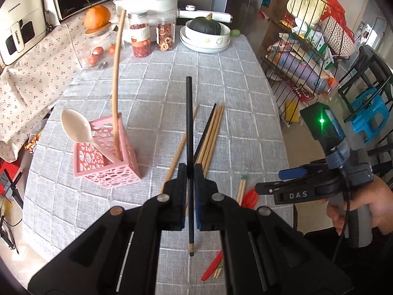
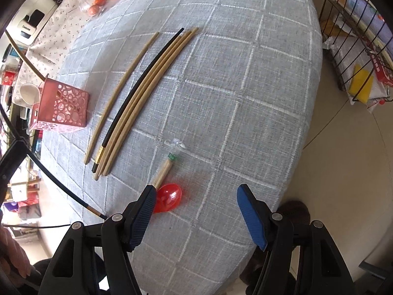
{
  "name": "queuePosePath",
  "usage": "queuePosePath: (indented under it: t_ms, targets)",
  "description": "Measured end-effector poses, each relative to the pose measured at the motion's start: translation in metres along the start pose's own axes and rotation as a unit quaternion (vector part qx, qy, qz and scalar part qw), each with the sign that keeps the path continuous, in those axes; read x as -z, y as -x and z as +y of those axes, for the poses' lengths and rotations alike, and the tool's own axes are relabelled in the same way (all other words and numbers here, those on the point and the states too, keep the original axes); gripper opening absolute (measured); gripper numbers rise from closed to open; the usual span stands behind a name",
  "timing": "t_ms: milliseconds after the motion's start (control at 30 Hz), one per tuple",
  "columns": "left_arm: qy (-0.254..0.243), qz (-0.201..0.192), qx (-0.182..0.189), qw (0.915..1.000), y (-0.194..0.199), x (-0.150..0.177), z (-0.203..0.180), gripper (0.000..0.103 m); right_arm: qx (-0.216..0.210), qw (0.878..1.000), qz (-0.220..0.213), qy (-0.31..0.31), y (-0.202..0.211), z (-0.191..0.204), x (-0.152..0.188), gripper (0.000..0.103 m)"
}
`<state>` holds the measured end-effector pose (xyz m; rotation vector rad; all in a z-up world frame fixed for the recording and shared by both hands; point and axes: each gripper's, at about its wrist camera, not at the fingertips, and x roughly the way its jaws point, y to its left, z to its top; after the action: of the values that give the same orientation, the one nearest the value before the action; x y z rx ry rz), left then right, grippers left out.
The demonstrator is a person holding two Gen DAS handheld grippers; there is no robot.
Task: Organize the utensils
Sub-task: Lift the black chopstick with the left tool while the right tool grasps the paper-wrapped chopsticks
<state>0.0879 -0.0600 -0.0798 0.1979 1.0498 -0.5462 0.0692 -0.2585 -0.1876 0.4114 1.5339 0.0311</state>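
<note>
**Black chopstick lifted for sorting**

Black chopstick (image 1: 189, 132) is clamped between the closed jaws of the left hand-held gripper (image 1: 189, 179), centre frame, above the desk (image 1: 245, 86). Judged step: carrying it to the pink basket (image 1: 108, 157) at left, which needs tipping it upright. The right hand-held gripper (image 2: 196, 211) hovers wide open, empty, over the red spoon (image 2: 169, 198).
</note>
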Motion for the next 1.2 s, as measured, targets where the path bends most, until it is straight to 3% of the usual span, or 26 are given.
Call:
queuePosePath:
  t_ms: [167,400,500,633,733,900,1200]
  targets:
    - [0.004,-0.017,-0.004,0.9998,0.013,-0.001,0.011,0.006,-0.005,1.000,0.013,0.008,-0.016,0.021,-0.005,0.069]
    - [0.019,-0.025,-0.006,0.9995,0.025,0.007,0.026,0.006,0.023,1.000,0.008,0.017,-0.035,0.044,-0.011,0.060]
    - [0.023,-0.029,-0.009,0.9993,0.029,0.010,0.032,0.006,0.034,0.999,0.003,0.023,-0.038,0.056,-0.012,0.050]
    - [0.031,-0.032,-0.012,0.9989,0.032,0.011,0.040,0.006,0.054,0.998,-0.010,0.020,-0.040,0.066,-0.017,0.023]
    - [0.038,-0.036,-0.015,0.9985,0.035,0.012,0.044,0.006,0.043,0.999,-0.014,0.013,-0.042,0.069,-0.022,0.011]
    - [0.041,-0.047,-0.018,0.9979,0.040,0.011,0.047,0.006,0.022,0.999,-0.042,0.007,-0.034,0.072,-0.033,0.008]
    - [0.044,-0.082,-0.016,0.9956,0.061,0.008,0.049,0.006,-0.019,0.989,-0.147,0.020,0.035,0.089,-0.034,0.005]
